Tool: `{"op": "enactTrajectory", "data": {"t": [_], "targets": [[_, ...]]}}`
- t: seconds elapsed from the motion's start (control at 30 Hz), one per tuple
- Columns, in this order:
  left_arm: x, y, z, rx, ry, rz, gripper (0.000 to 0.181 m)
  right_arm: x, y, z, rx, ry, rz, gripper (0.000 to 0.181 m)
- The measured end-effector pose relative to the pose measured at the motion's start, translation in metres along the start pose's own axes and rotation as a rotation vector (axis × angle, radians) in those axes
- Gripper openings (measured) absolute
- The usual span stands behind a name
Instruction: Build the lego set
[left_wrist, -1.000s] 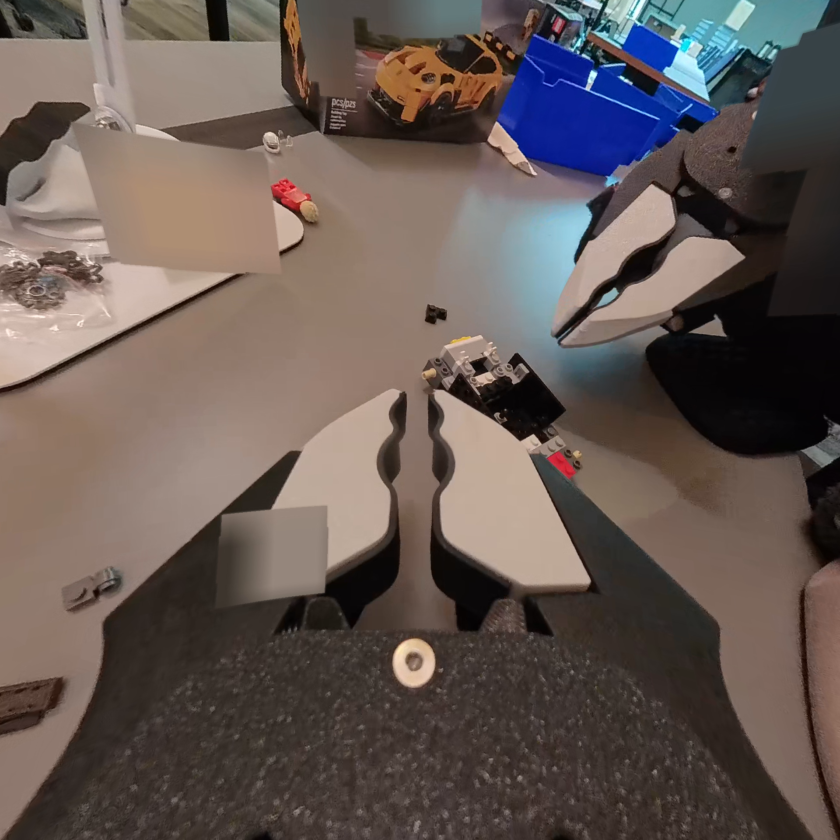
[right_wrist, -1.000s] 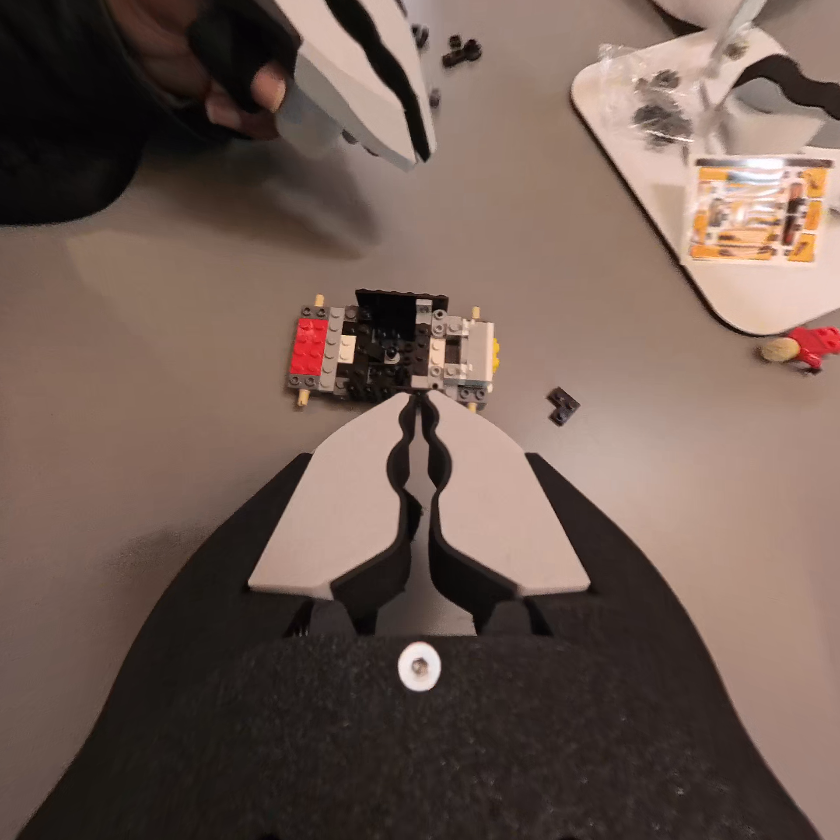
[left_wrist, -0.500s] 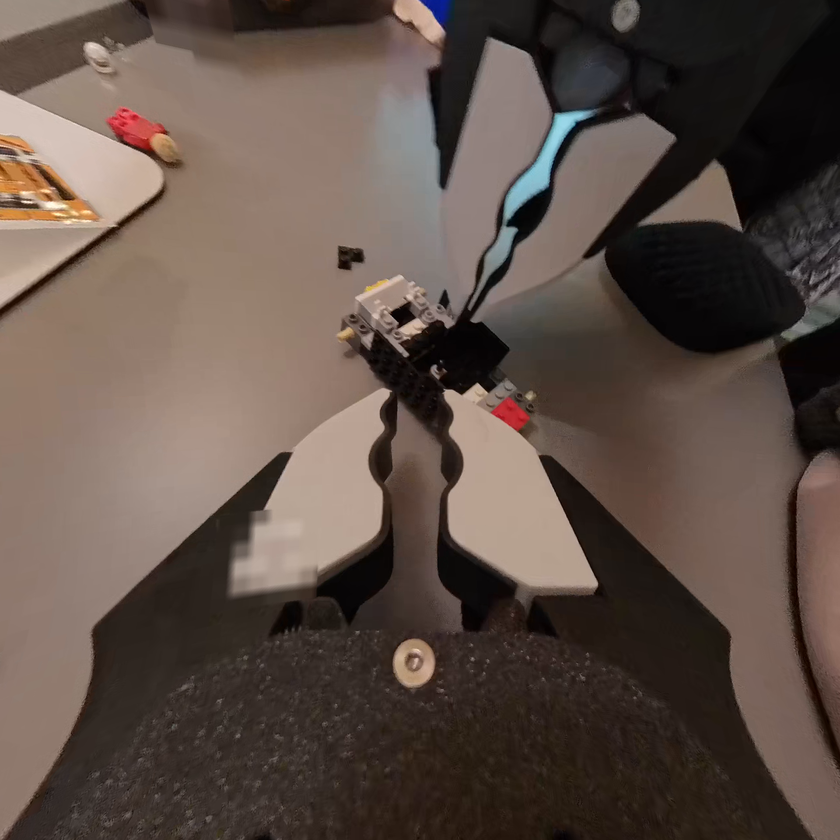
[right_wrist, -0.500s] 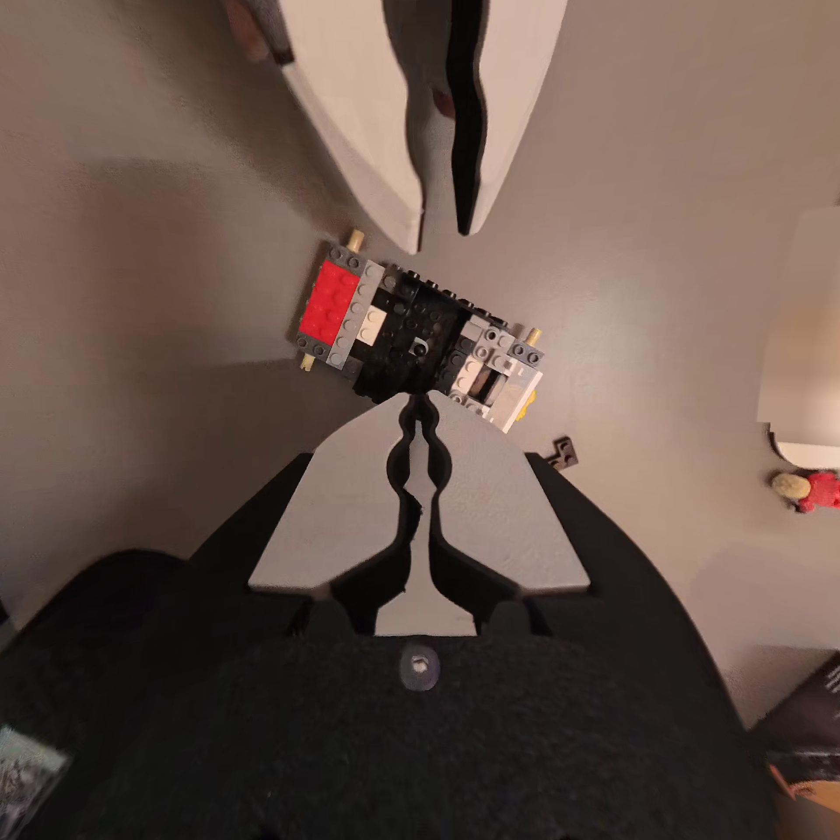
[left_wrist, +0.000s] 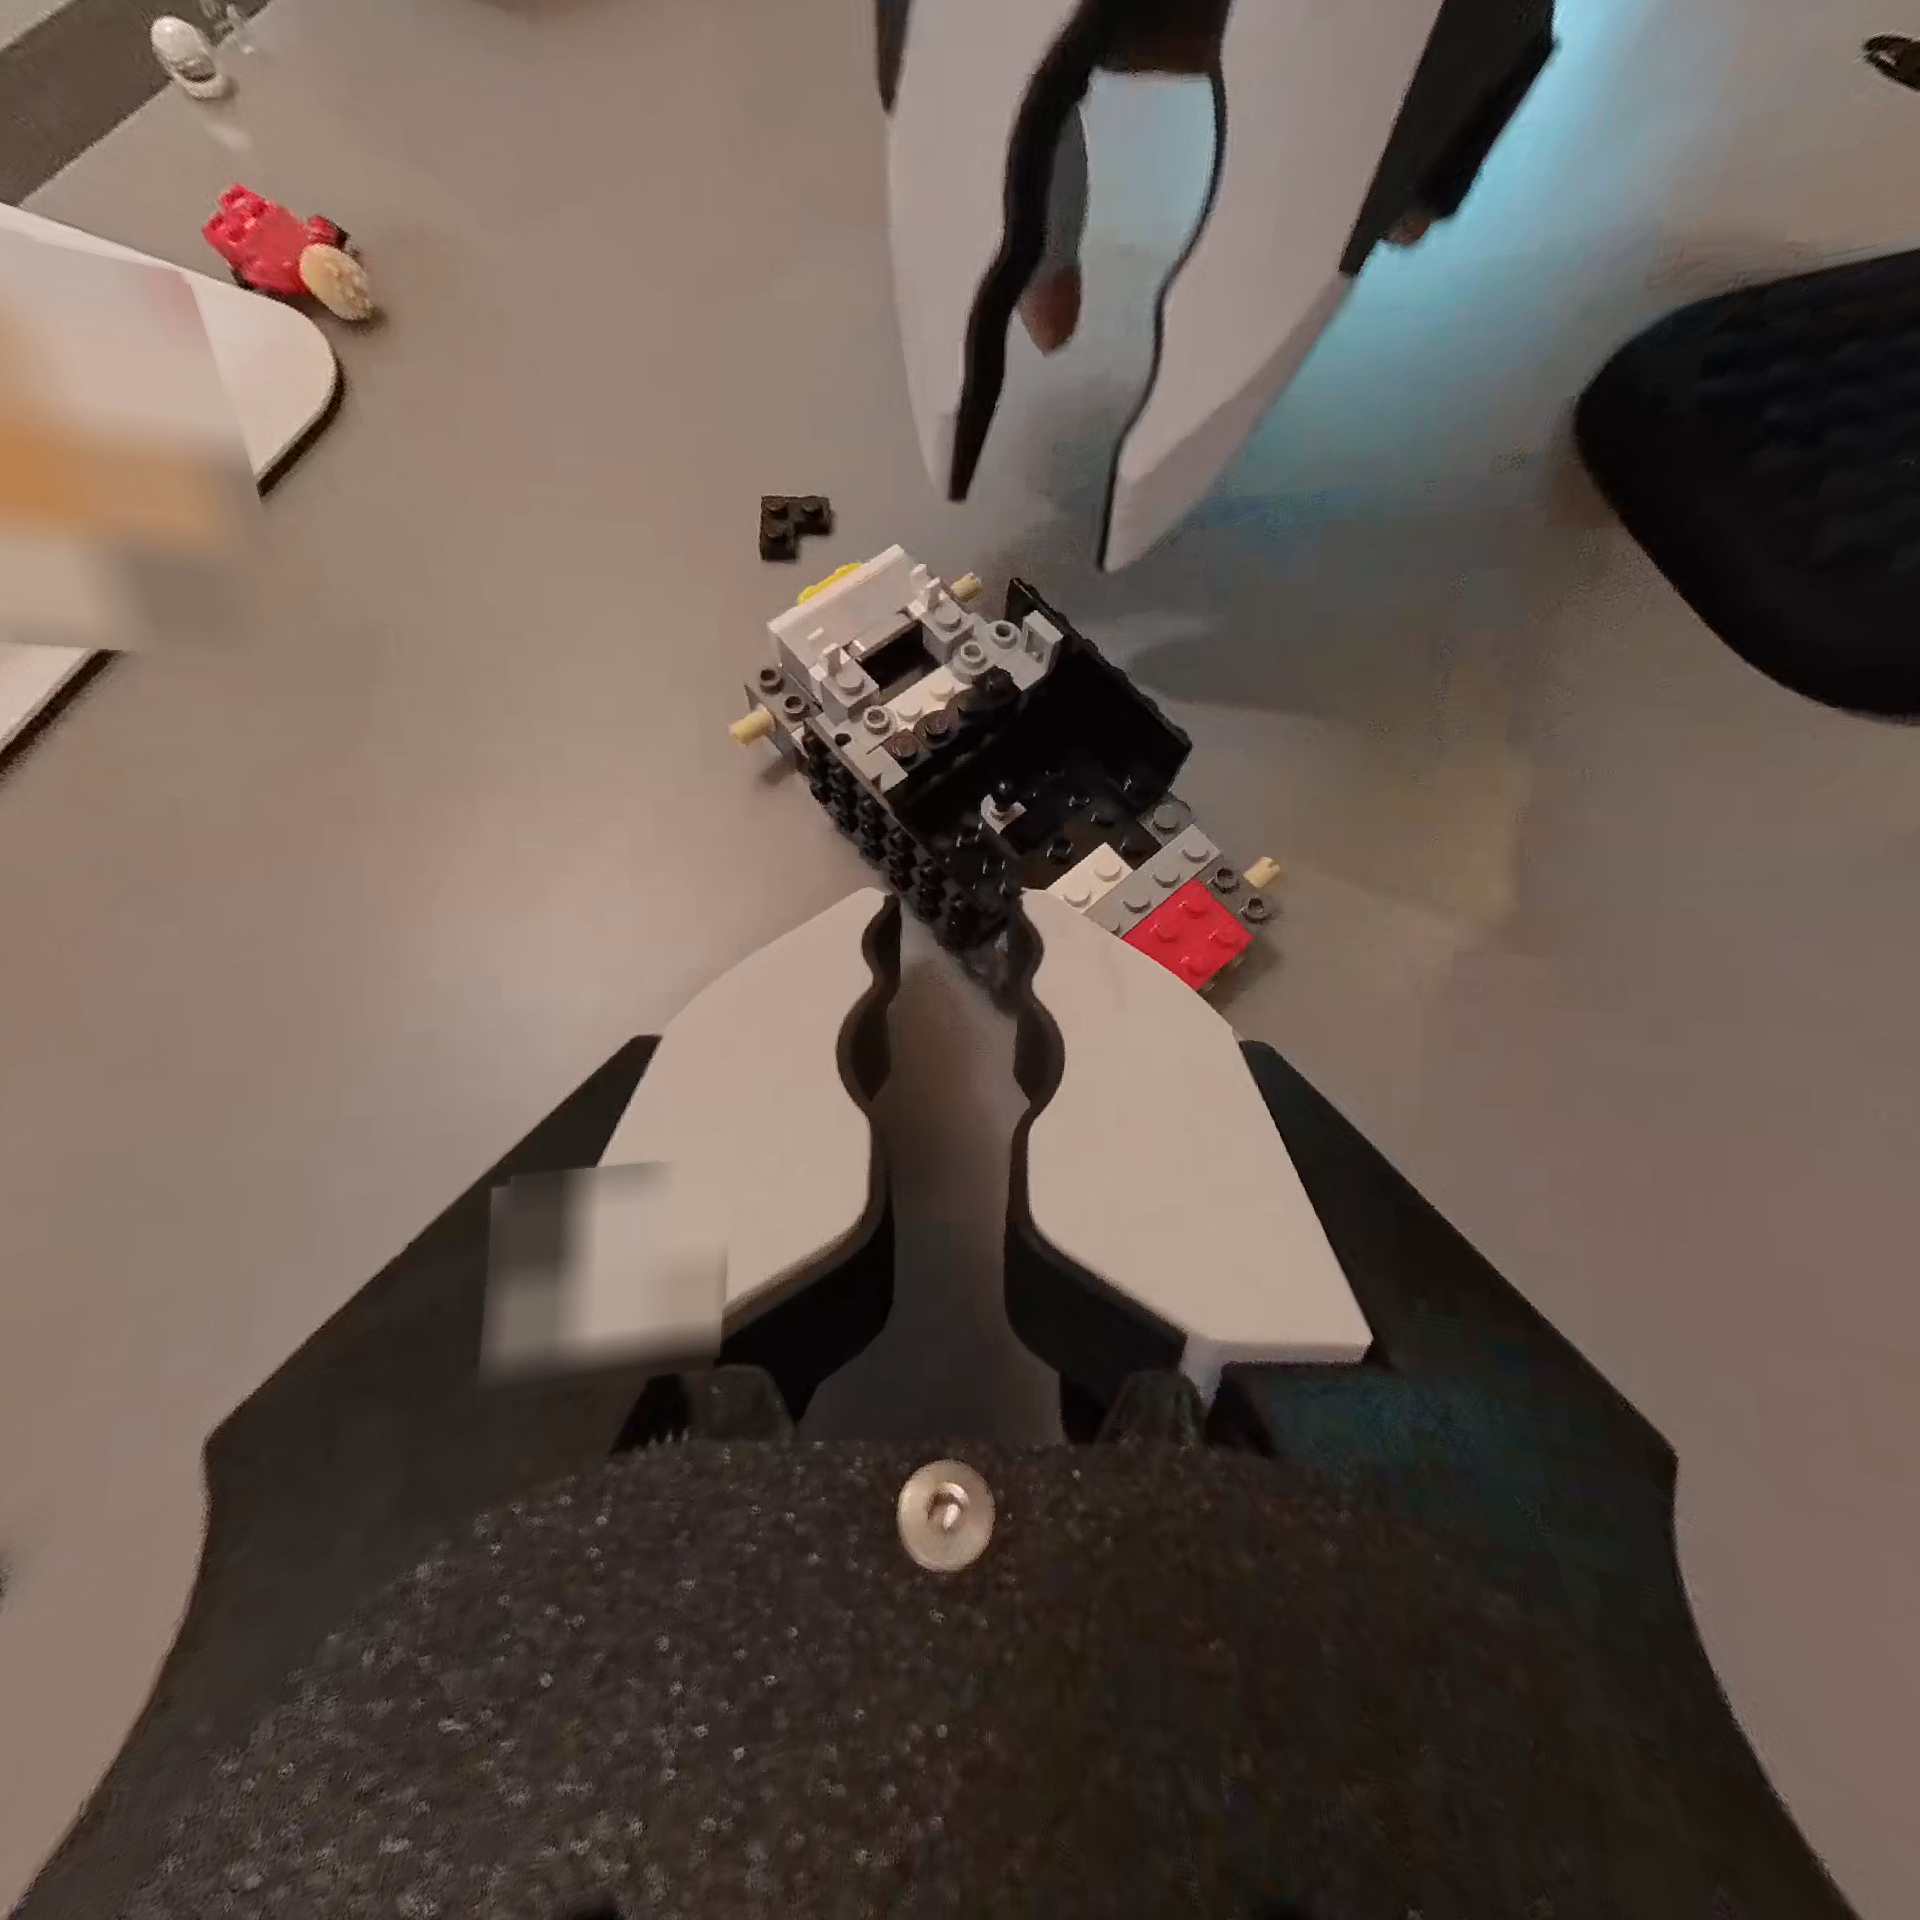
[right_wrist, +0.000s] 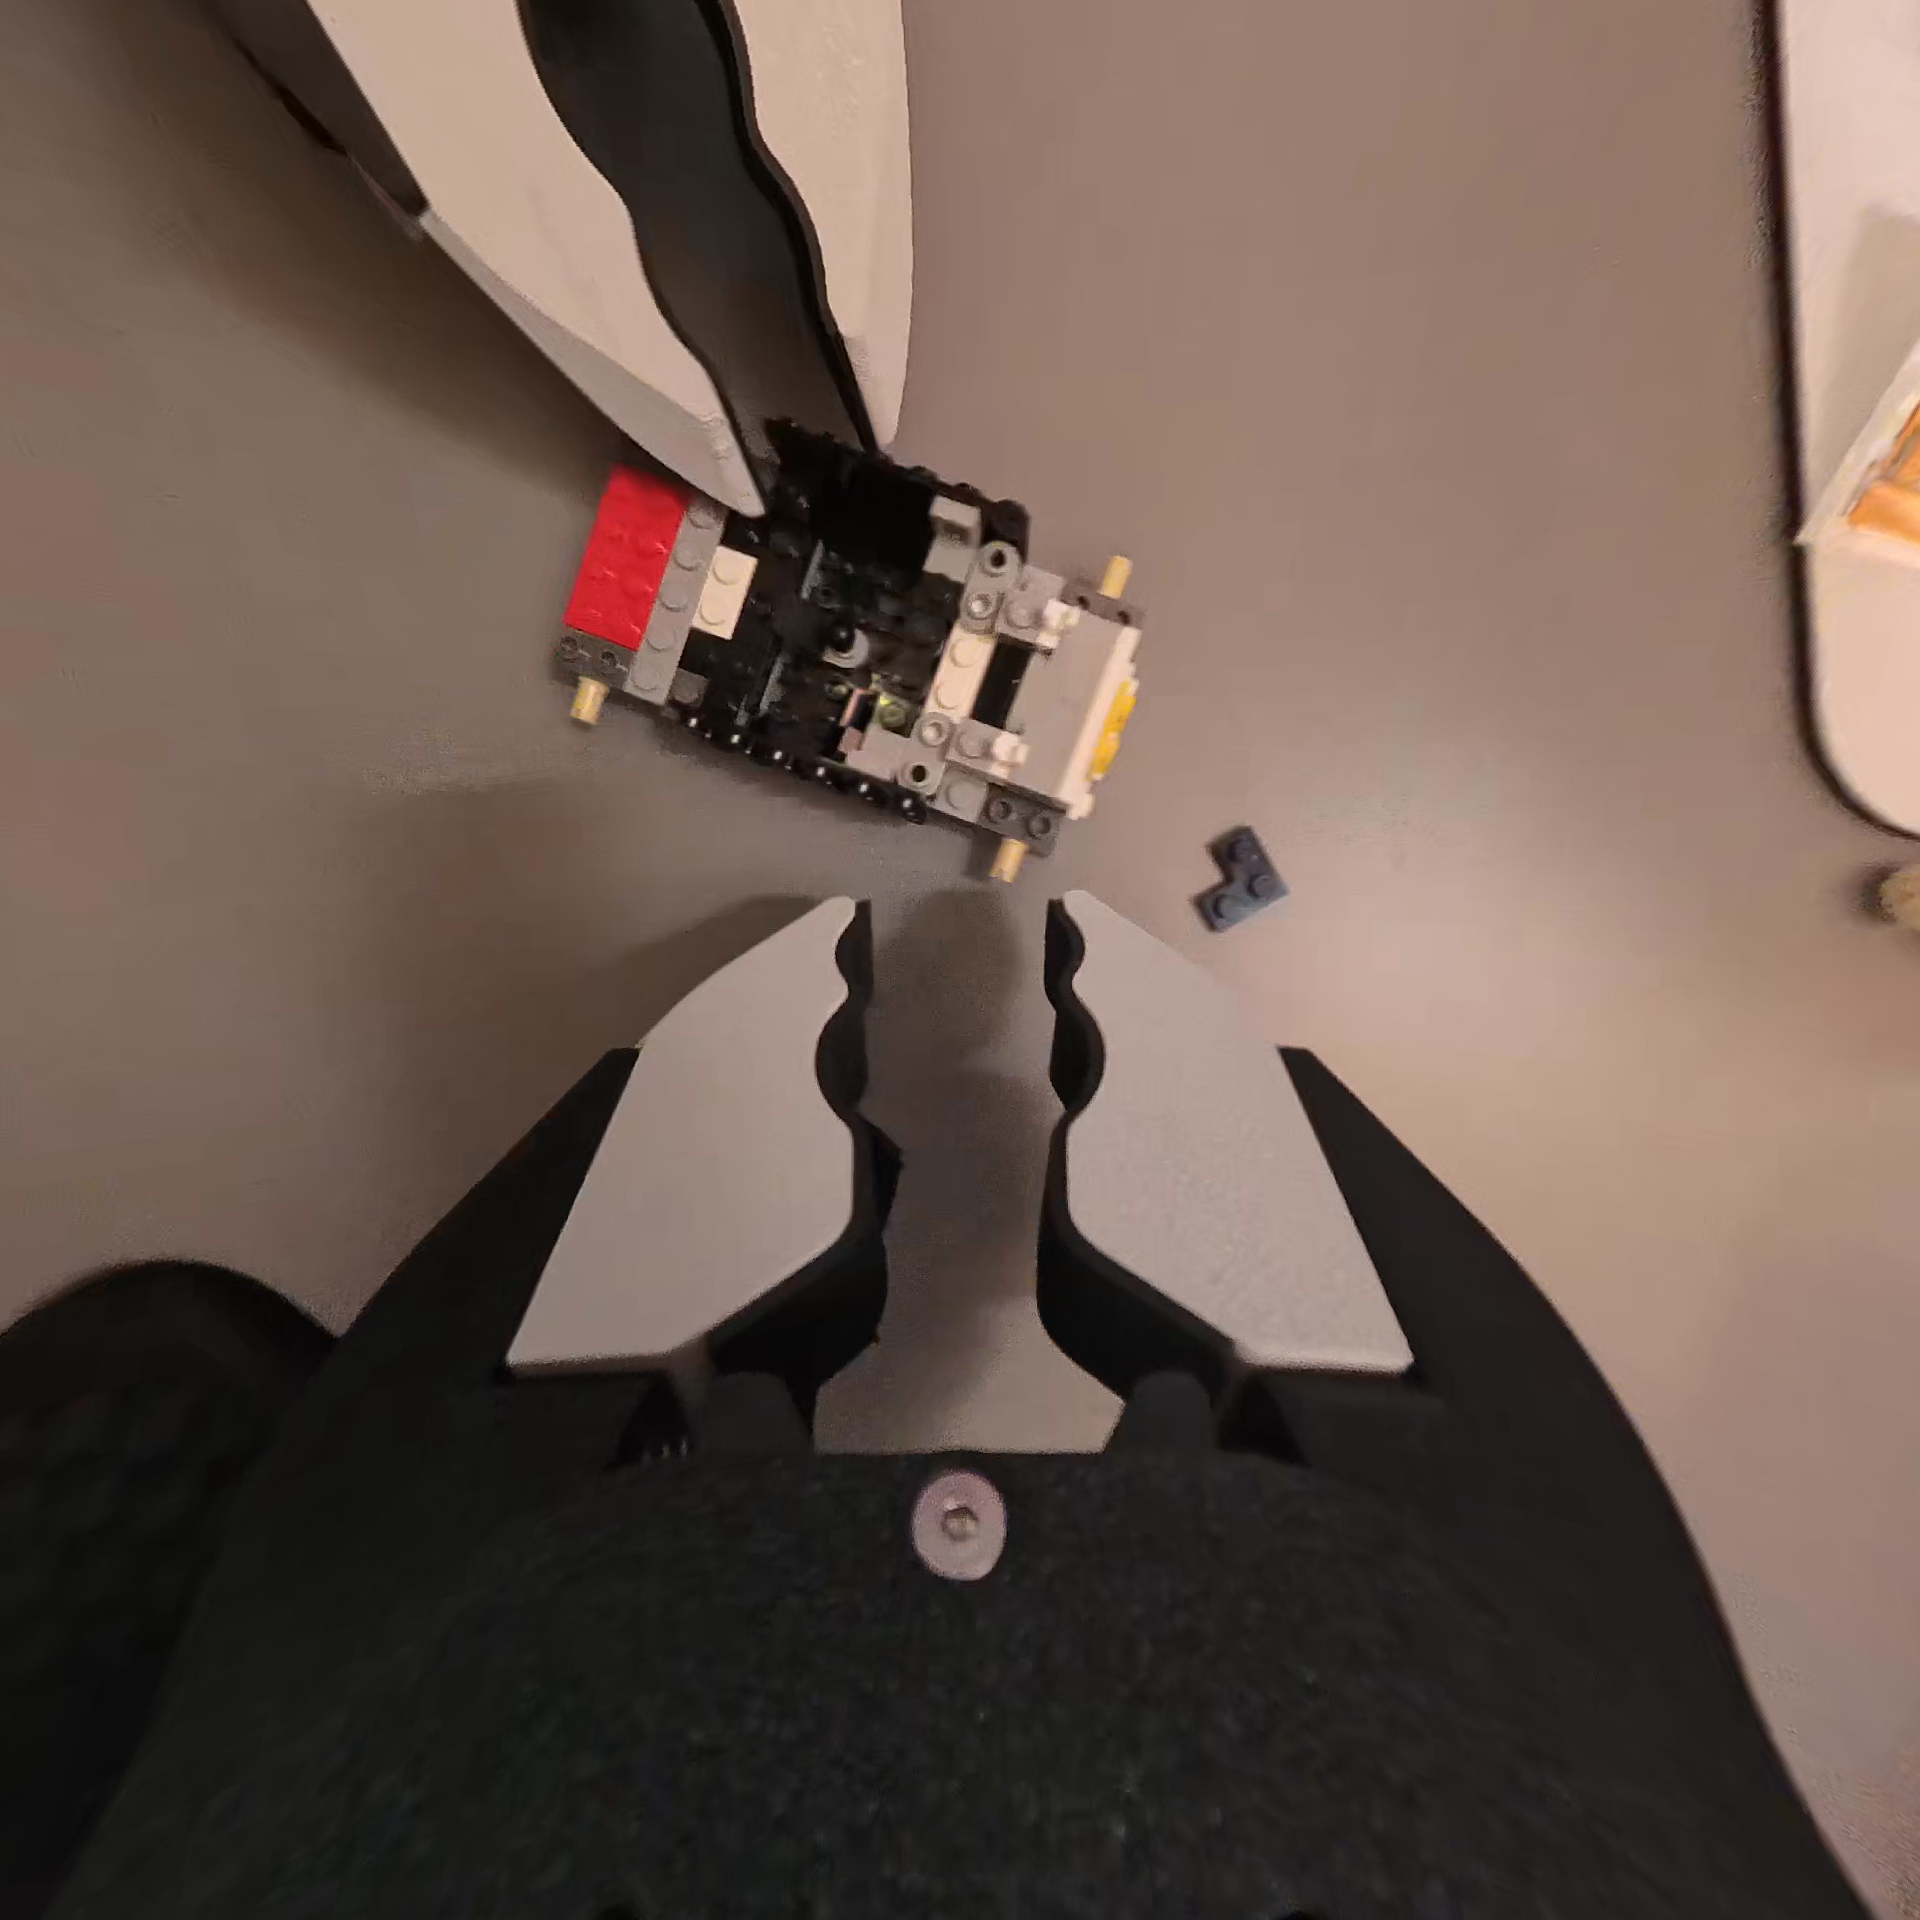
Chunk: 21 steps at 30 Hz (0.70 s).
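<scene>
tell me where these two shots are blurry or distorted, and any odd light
Left wrist view: the right gripper at top is motion-smeared with a cyan glow beside it; the lego build stays fairly sharp. Right wrist view: the build is slightly soft, and wide-angle stretch bends the left gripper and the white board's edge.

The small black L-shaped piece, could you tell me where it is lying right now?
The L-shaped piece lies loose on the grey table, apart from the car chassis, off its white-and-yellow end; in the right wrist view it is just right of the right gripper.
</scene>
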<state>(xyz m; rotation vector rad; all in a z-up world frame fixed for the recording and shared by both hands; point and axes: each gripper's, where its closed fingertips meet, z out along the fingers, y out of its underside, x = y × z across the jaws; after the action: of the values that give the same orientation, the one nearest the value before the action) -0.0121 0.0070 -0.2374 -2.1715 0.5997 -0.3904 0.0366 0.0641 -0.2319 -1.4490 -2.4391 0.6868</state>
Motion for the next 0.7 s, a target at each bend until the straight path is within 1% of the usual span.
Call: {"op": "enactTrajectory", "data": {"t": [0.03, 0.17, 0.27, 0.37, 0.47, 0.53, 0.63, 0.67, 0.7], "targets": [[0.000, -0.001, 0.001, -0.005, -0.006, -0.004, 0.014, -0.002, 0.002, 0.004, 0.037, -0.007, 0.012, 0.033], [-0.003, -0.003, 0.002, -0.012, -0.061, 0.050, 0.013, -0.003, 0.001, 0.012, 0.161, 0.021, 0.033, 0.033], [0.000, -0.010, -0.003, 0.039, -0.068, 0.153, 0.011, 0.000, 0.001, 0.010, 0.207, 0.037, 0.031, 0.032], [0.004, -0.016, -0.008, 0.080, -0.102, 0.317, 0.008, 0.005, 0.004, 0.007, 0.231, 0.036, 0.031, 0.033], [0.012, -0.022, -0.012, 0.125, -0.140, 0.502, 0.008, 0.000, 0.000, 0.001, 0.287, -0.066, 0.048, 0.033], [0.019, -0.026, -0.013, 0.149, -0.153, 0.603, 0.008, -0.004, -0.004, -0.005, 0.322, -0.193, 0.079, 0.036], [0.027, -0.026, -0.014, 0.167, -0.163, 0.698, 0.008, 0.004, -0.012, -0.008, 0.357, -0.325, 0.144, 0.039], [0.028, -0.027, -0.014, 0.172, -0.168, 0.720, 0.004, 0.003, -0.014, -0.007, 0.354, -0.371, 0.150, 0.041], [0.029, -0.028, -0.015, 0.179, -0.177, 0.741, 0.003, 0.001, -0.017, -0.004, 0.342, -0.418, 0.146, 0.042]]}}
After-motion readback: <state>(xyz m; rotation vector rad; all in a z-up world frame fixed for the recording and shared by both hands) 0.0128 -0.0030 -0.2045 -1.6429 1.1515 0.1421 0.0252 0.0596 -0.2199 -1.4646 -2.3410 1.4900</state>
